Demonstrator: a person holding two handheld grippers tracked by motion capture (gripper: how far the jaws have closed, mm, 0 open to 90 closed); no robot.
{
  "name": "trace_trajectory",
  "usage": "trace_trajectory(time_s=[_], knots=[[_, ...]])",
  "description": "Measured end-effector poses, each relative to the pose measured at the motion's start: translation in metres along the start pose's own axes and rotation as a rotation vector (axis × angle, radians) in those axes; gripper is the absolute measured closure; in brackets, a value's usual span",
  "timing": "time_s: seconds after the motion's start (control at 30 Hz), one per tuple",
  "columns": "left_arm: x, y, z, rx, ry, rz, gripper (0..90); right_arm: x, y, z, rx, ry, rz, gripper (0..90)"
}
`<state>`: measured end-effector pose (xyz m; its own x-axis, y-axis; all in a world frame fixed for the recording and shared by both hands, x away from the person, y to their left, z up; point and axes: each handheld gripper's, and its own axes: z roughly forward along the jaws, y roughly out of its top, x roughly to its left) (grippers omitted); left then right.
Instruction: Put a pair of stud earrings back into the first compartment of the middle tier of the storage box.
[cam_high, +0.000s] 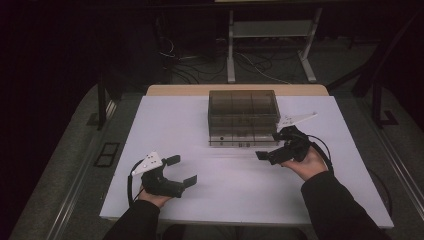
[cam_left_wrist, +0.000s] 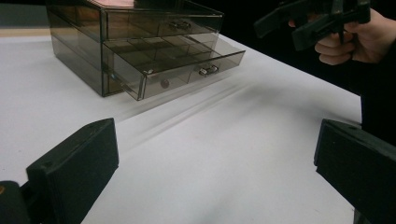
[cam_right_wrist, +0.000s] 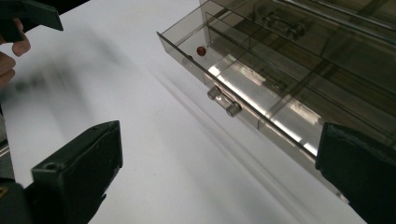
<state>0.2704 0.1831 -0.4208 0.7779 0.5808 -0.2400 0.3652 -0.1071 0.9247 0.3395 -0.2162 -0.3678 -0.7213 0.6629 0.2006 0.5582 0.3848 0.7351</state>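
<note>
both grippers' fingers apart, smoky drawer box (cam_high: 243, 117), lower drawer (cam_right_wrist: 261, 93) open, red bead (cam_right_wrist: 201, 50) inside

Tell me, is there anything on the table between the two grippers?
No. Between the left gripper and the right gripper there is just bare white table, as the high view shows. The drawer box sits farther back.

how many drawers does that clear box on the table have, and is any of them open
2. The upper drawer is shut; the lower drawer is pulled out, with a small red bead inside. No more seem hidden.
</note>
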Motion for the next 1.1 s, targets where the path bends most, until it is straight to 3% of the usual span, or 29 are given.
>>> trace_trajectory(time_s=[0.37, 0.73, 1.1], knots=[[0.001, 0.000, 0.000, -0.002, 0.004, -0.005, 0.0, 0.005, -0.040, -0.020, -0.044, -0.016, 0.041, 0.2], [0.001, -0.001, 0.002, 0.026, -0.001, -0.004, 0.0, -0.005, -0.096, -0.035, -0.113, -0.057, 0.118, 0.2], [0.002, -0.003, 0.007, 0.096, -0.016, 0.002, 0.0, 0.001, -0.111, -0.039, -0.118, -0.054, 0.108, 0.2]])
